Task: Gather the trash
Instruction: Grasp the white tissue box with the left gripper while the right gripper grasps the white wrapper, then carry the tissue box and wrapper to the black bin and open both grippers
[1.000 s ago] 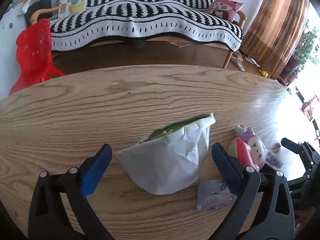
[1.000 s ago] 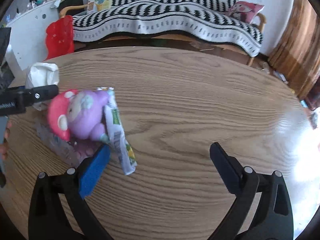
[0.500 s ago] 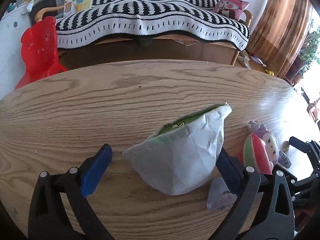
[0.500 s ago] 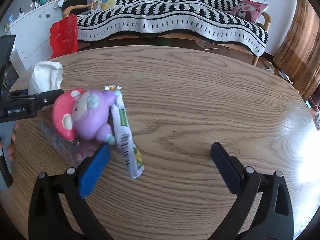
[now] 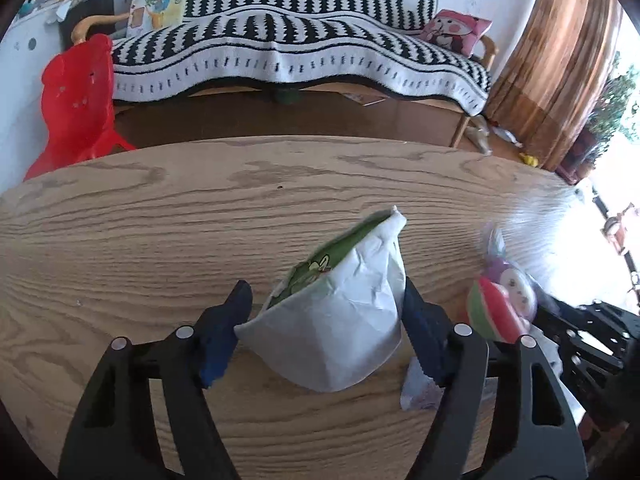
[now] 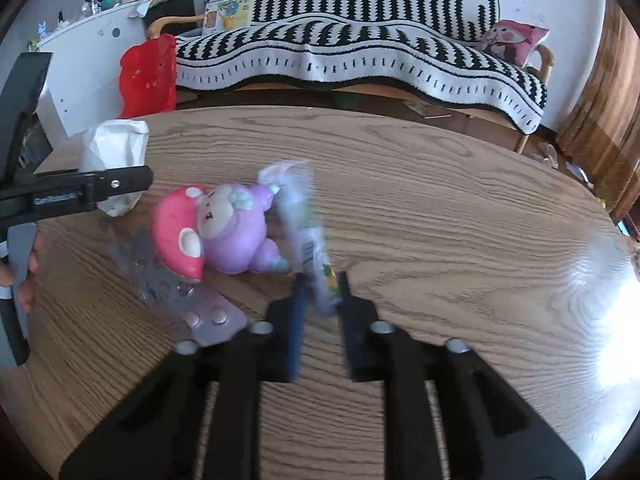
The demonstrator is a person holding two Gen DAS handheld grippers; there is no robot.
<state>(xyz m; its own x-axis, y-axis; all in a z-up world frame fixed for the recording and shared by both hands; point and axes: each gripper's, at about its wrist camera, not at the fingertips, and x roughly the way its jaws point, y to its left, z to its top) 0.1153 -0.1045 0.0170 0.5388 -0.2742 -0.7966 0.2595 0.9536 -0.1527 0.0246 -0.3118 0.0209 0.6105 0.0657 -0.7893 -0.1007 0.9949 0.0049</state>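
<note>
A crumpled white and green snack bag (image 5: 344, 316) lies on the wooden table (image 5: 160, 240). My left gripper (image 5: 326, 312) has closed in on it, both pads touching its sides. The same bag shows in the right wrist view (image 6: 114, 156). My right gripper (image 6: 320, 304) is shut on the near end of a long white snack wrapper (image 6: 300, 224), which is blurred. A silver pill blister pack (image 6: 192, 304) lies left of it, also in the left wrist view (image 5: 420, 392).
A pink and purple plush toy (image 6: 216, 236) lies between the two grippers, also in the left wrist view (image 5: 504, 300). Beyond the table stand a striped sofa (image 5: 280, 52) and a red plastic chair (image 5: 76, 104).
My left gripper's fingers have closed from wide open onto the snack bag. My right gripper has moved left to the long wrapper and shut on its end.
</note>
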